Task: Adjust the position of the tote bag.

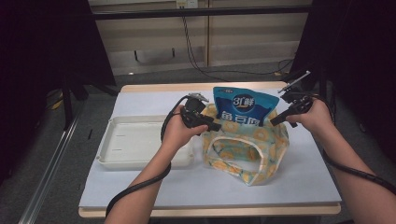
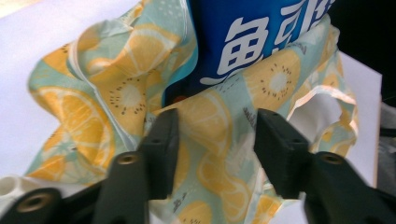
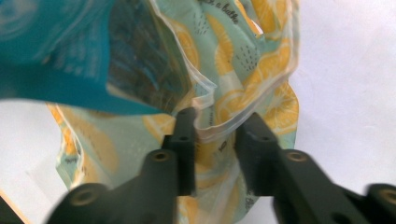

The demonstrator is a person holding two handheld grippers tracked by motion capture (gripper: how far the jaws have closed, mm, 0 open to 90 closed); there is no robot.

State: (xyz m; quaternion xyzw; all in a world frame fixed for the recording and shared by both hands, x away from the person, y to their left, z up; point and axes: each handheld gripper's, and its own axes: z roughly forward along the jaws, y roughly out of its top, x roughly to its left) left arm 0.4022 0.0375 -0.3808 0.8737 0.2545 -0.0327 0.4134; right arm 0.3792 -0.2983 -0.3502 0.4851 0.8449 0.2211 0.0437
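Now bag [image 3: 243, 93] rim between right claw [image 3: 215, 144] jaws, seemingly pinched.

We cannot see the lower half of the blue pouch [image 1: 244, 106]; it sits sunk inside the fruit-print bag [image 1: 261, 140]. In the left gripper view the pouch's top is cut off by the frame's upper edge. In the right gripper view its print is blurred, perhaps from nearness, and we cannot read it.
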